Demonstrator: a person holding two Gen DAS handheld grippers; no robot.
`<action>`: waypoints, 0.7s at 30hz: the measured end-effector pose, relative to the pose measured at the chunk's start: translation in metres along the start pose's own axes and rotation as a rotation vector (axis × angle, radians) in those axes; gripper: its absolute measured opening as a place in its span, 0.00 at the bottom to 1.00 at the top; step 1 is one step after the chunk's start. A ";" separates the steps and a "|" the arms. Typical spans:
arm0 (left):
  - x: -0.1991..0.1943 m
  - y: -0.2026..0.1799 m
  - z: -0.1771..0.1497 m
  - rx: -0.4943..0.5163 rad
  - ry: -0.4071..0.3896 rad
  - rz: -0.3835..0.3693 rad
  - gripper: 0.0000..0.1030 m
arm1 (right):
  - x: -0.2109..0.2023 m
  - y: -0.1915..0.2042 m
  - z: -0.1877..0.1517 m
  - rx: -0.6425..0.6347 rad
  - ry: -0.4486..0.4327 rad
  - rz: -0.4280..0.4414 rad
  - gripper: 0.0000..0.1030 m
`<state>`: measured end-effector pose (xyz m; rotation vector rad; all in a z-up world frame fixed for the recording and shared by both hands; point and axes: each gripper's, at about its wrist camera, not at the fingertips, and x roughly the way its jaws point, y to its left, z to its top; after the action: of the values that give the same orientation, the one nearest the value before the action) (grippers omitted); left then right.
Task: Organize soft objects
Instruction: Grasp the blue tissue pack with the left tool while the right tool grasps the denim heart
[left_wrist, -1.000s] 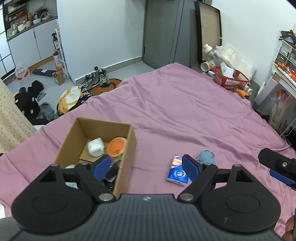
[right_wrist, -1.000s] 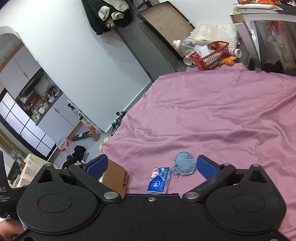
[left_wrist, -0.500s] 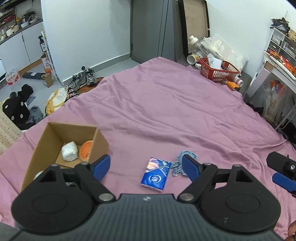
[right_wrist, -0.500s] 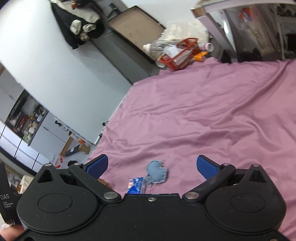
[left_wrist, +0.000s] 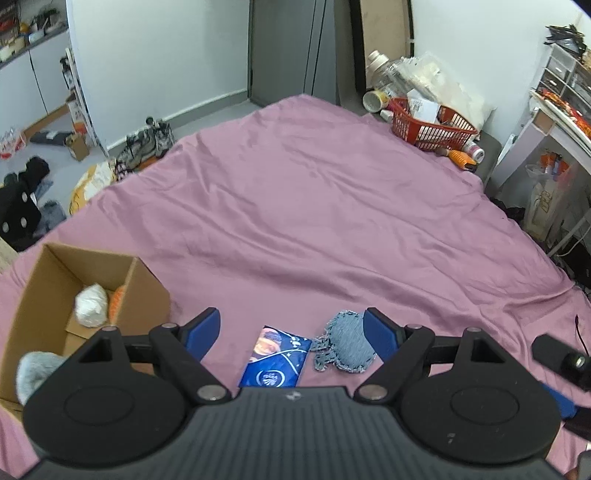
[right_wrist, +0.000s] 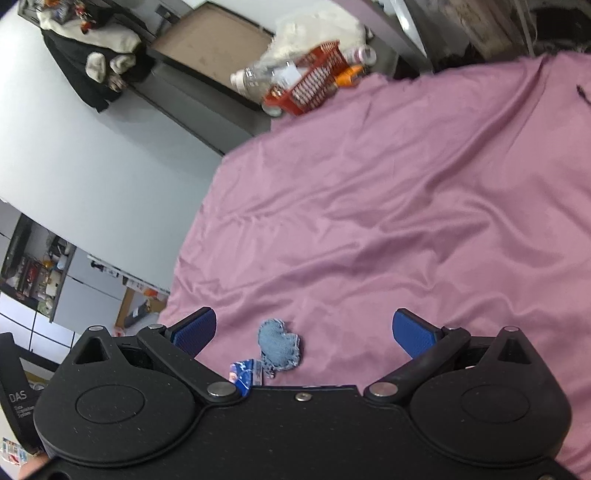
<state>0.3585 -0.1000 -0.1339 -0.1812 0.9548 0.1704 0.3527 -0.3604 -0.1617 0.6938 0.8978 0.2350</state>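
Note:
A blue tissue pack (left_wrist: 275, 357) and a blue denim heart-shaped pad (left_wrist: 347, 341) lie side by side on the purple bedsheet (left_wrist: 314, 206). My left gripper (left_wrist: 291, 330) is open and empty, hovering just above them, the pack between its fingers. A cardboard box (left_wrist: 74, 291) to the left holds a white soft lump (left_wrist: 89, 304), an orange item (left_wrist: 117, 301) and a grey fuzzy thing (left_wrist: 33, 369). My right gripper (right_wrist: 303, 332) is open and empty above the denim pad (right_wrist: 279, 347); the pack (right_wrist: 242, 373) peeks out at its base.
A red basket (left_wrist: 430, 125) with clutter sits at the bed's far right corner. Shoes (left_wrist: 147, 142) and clothes lie on the floor to the left. A white shelf unit (left_wrist: 554, 122) stands at the right. The right gripper's tip (left_wrist: 561, 360) shows at the right edge.
My left gripper moved right, away from the box, so the tissue pack and denim pad now sit between its fingers. My right gripper tilted and shifted; the box left its view.

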 end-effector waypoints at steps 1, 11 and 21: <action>0.006 0.000 0.000 -0.003 0.007 0.007 0.81 | 0.006 0.000 0.000 0.003 0.011 -0.001 1.00; 0.068 0.018 -0.013 -0.054 0.139 0.047 0.81 | 0.057 0.010 -0.009 -0.020 0.127 -0.031 1.00; 0.108 0.036 -0.036 -0.152 0.261 0.001 0.58 | 0.108 0.023 -0.018 -0.042 0.224 -0.065 0.94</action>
<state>0.3826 -0.0662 -0.2459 -0.3486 1.2022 0.2241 0.4070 -0.2847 -0.2238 0.6058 1.1247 0.2771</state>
